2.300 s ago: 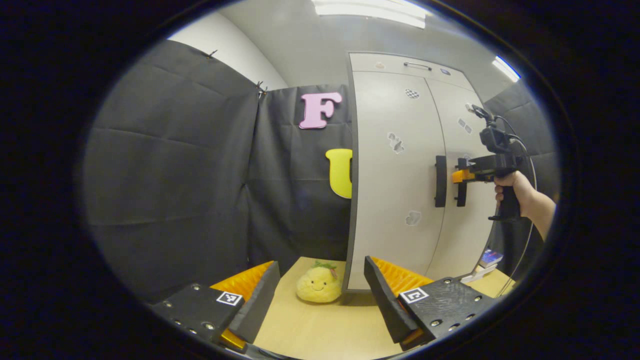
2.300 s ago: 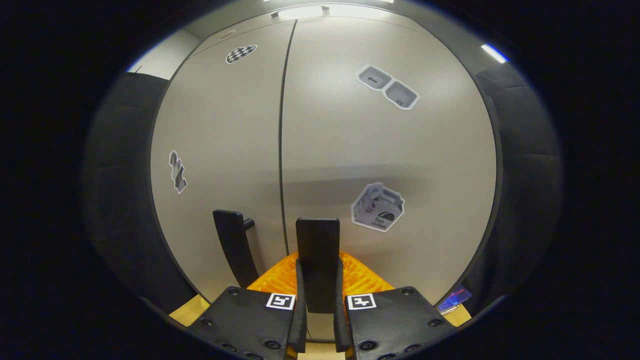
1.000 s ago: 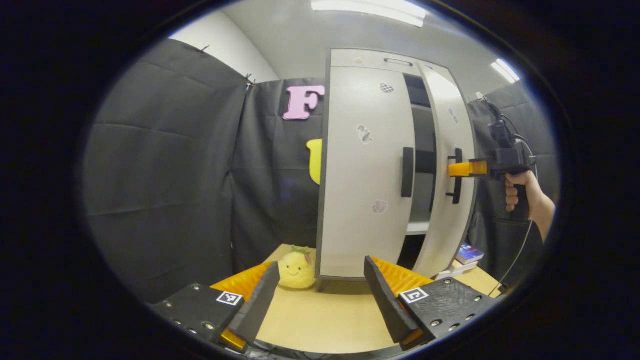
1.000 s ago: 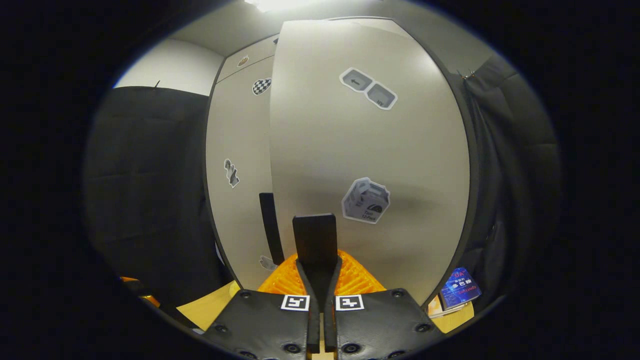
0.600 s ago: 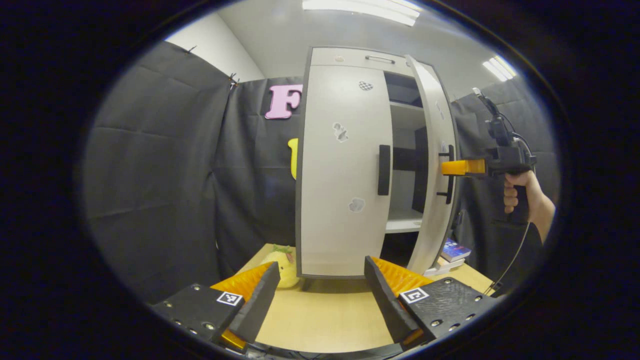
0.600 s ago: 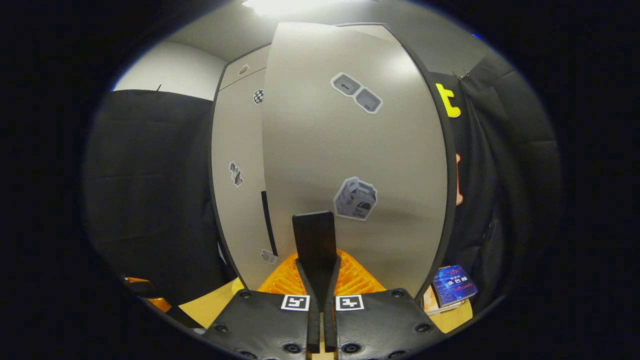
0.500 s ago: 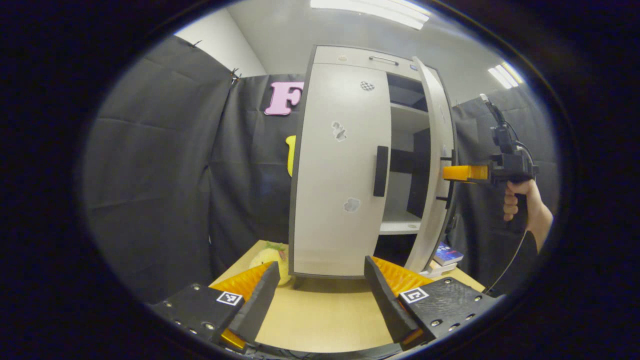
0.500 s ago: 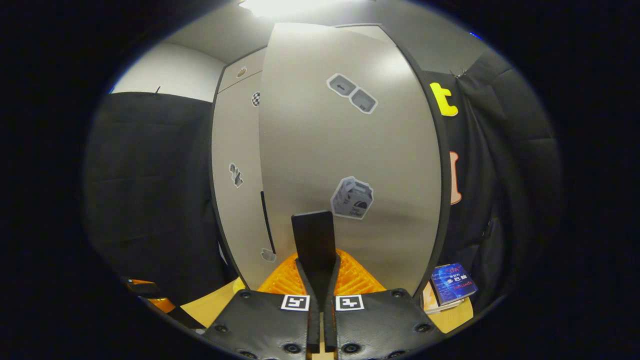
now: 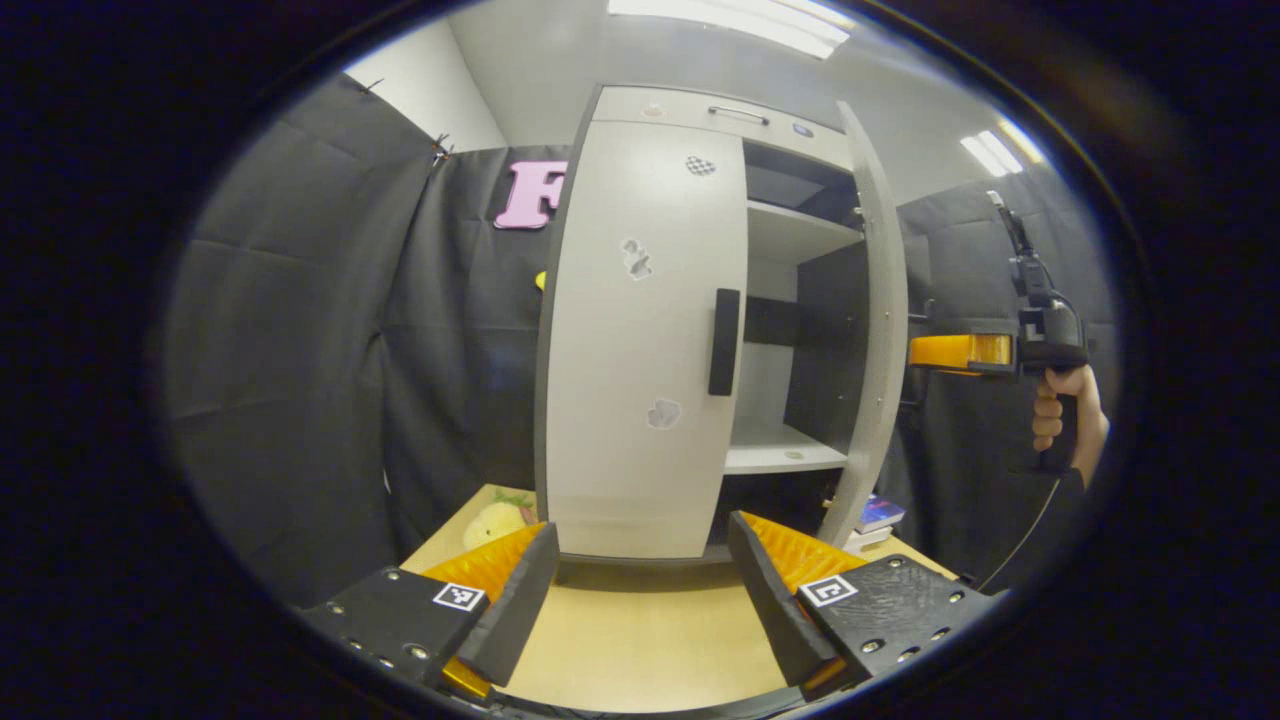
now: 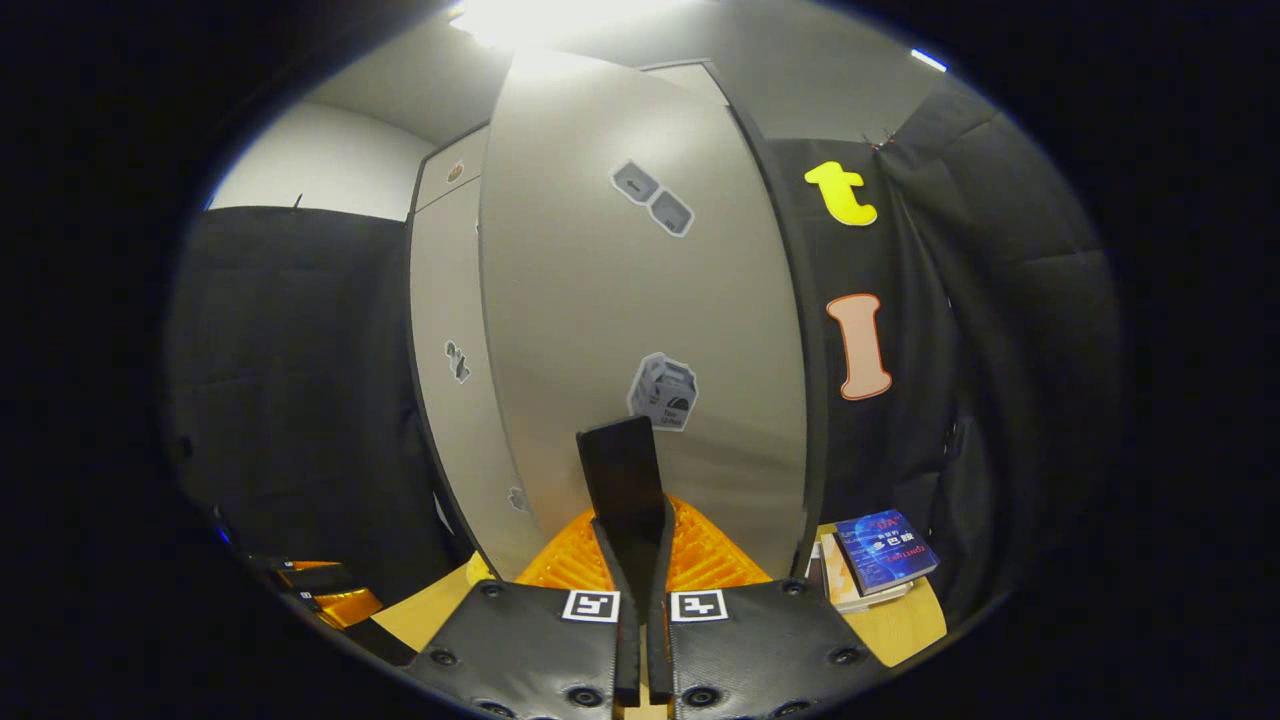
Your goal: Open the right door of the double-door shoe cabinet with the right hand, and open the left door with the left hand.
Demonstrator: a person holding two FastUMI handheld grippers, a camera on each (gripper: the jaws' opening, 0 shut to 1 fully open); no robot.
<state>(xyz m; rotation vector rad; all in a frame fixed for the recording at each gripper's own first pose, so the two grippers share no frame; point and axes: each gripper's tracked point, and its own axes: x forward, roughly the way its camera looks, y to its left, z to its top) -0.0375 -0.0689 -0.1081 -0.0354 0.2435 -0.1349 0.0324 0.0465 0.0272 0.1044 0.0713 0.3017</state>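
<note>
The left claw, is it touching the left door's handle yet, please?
Apart. In the left gripper view the left claw sits open low in the foreground, with bare tabletop between it and the cabinet; the left door's handle stands farther off.

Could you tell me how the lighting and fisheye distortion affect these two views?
Left gripper view: even ceiling light, and the shoe cabinet bows outward, its closed left door curved. Right gripper view: glare from the ceiling light washes out the top of the right door, which bulges strongly, with a soft shadow band low.
</note>
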